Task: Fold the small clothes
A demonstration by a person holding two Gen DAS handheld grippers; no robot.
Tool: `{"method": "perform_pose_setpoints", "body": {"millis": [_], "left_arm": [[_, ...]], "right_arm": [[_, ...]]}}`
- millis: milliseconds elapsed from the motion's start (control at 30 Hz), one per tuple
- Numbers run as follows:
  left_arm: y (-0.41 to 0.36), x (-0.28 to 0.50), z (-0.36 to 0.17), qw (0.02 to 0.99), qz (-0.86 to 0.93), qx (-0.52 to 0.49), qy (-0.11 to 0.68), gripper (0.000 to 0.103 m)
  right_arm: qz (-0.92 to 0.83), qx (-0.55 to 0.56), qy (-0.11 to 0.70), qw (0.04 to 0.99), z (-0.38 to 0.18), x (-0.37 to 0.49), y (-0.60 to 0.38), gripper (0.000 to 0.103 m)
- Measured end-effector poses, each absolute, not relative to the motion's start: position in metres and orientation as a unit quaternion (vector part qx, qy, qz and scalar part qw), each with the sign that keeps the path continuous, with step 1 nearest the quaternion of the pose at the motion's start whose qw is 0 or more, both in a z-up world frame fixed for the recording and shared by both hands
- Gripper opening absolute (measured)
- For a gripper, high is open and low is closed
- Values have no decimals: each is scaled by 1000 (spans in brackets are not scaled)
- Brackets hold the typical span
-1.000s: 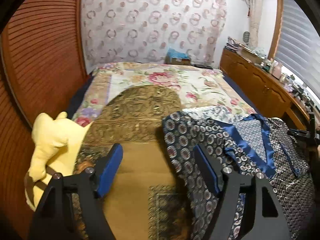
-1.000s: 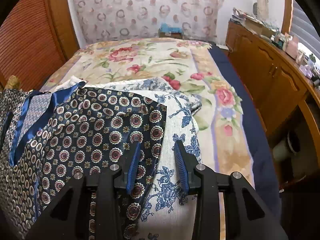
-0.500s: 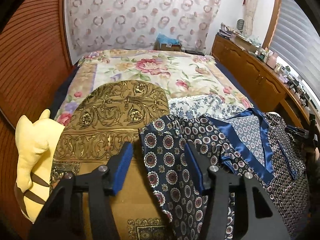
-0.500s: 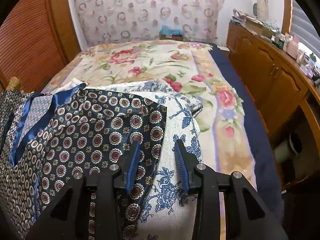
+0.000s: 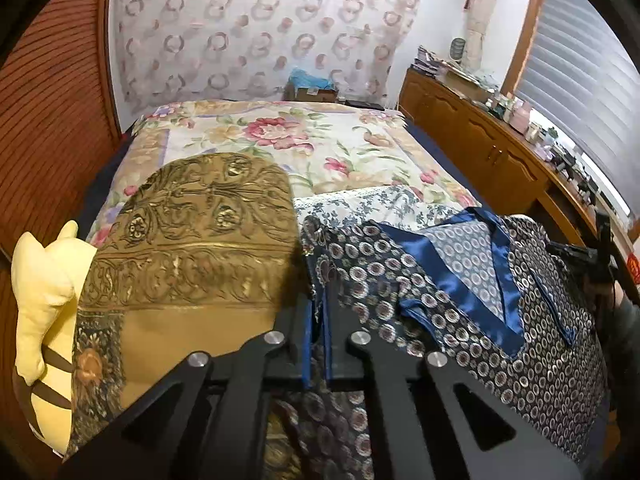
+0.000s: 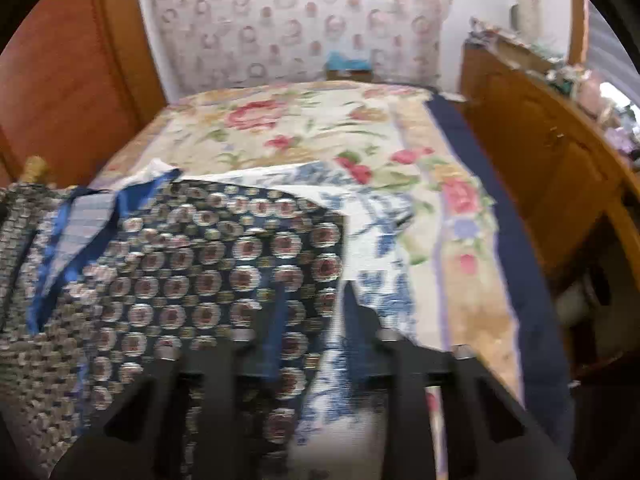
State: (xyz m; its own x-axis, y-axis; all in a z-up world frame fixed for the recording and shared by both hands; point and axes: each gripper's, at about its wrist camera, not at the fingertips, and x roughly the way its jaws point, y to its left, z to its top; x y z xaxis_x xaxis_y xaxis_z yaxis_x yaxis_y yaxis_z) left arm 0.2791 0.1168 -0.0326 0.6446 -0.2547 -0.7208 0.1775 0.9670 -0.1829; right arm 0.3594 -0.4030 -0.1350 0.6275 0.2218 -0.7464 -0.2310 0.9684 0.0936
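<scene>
A small navy top (image 5: 460, 292) with a medallion print and blue satin neckline lies spread on the bed, over a white cloth with blue flowers (image 5: 372, 204). My left gripper (image 5: 318, 312) is shut on the top's left edge. In the right wrist view the top (image 6: 208, 280) fills the left and centre. My right gripper (image 6: 312, 300) is open, its jaws a small gap apart astride the top's right edge, over the blue-flowered cloth (image 6: 380, 264). The right wrist view is motion-blurred.
A gold patterned cushion (image 5: 192, 248) and a yellow plush toy (image 5: 40, 292) lie left of the top. The floral bedspread (image 5: 304, 144) stretches beyond. A wooden sideboard (image 5: 492, 148) runs along the right; a wooden panel wall (image 5: 48, 120) stands at left.
My left gripper moved right onto the top's left edge and closed on it. My right gripper is moving, its view now blurred, still open over the top's right edge.
</scene>
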Motion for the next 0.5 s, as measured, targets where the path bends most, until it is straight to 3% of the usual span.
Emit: {"method": "perform_pose_setpoints", "body": {"millis": [133,500], "left_arm": [[108,258,-20,914,-129,-49,383,0],[98,160,15,940,-138,-55,306,0]], "right_arm": [[145,5,393,908,-118,350,-395,2],[194,15,281,940,-46,264,-379,0]]}}
